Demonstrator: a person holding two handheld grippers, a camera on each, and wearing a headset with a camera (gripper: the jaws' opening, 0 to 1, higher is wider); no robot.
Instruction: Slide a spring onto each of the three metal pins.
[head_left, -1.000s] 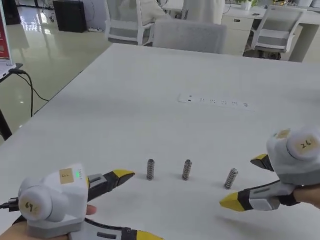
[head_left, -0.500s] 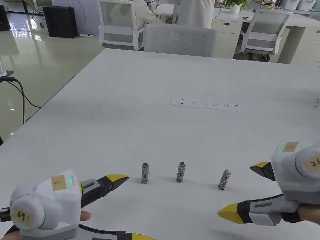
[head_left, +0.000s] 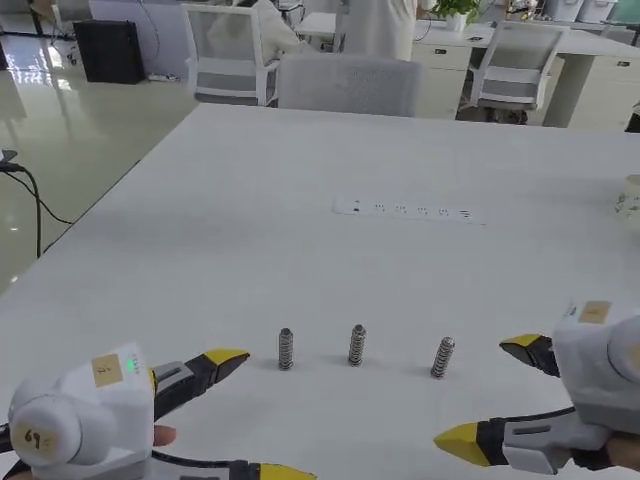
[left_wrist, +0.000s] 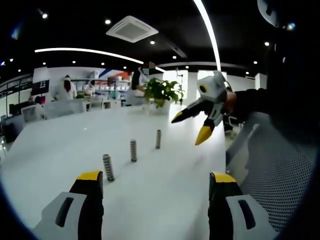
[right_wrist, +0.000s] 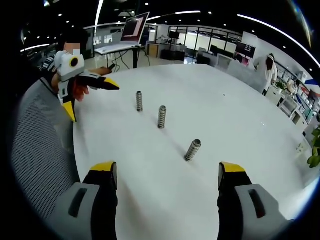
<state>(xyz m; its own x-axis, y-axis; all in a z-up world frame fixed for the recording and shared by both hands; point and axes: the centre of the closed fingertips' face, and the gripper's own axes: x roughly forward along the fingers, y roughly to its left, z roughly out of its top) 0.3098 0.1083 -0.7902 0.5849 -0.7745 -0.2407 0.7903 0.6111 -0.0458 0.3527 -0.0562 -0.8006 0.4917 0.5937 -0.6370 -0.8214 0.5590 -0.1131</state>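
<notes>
Three springs stand in a row on the white table (head_left: 300, 180), each on a pin: the left spring (head_left: 286, 349), the middle spring (head_left: 357, 345) and the right spring (head_left: 443, 357), which leans. My left gripper (head_left: 255, 415) sits open near the table's front edge, just left of the row. In the left gripper view its jaws (left_wrist: 156, 177) are spread, with the nearest spring (left_wrist: 108, 167) ahead. My right gripper (head_left: 488, 392) is open to the right of the row. From the right gripper (right_wrist: 166, 168) the leaning spring (right_wrist: 192, 149) is nearest. Neither gripper holds anything.
A flush power strip (head_left: 410, 210) lies in the table's middle. A grey chair (head_left: 345, 85) stands at the far edge and a cup (head_left: 630, 195) at the right edge. More desks, chairs and people are beyond.
The head camera has shifted, so the whole scene sits a little lower and further left. The right gripper has drawn back slightly toward the near edge. The springs have not moved.
</notes>
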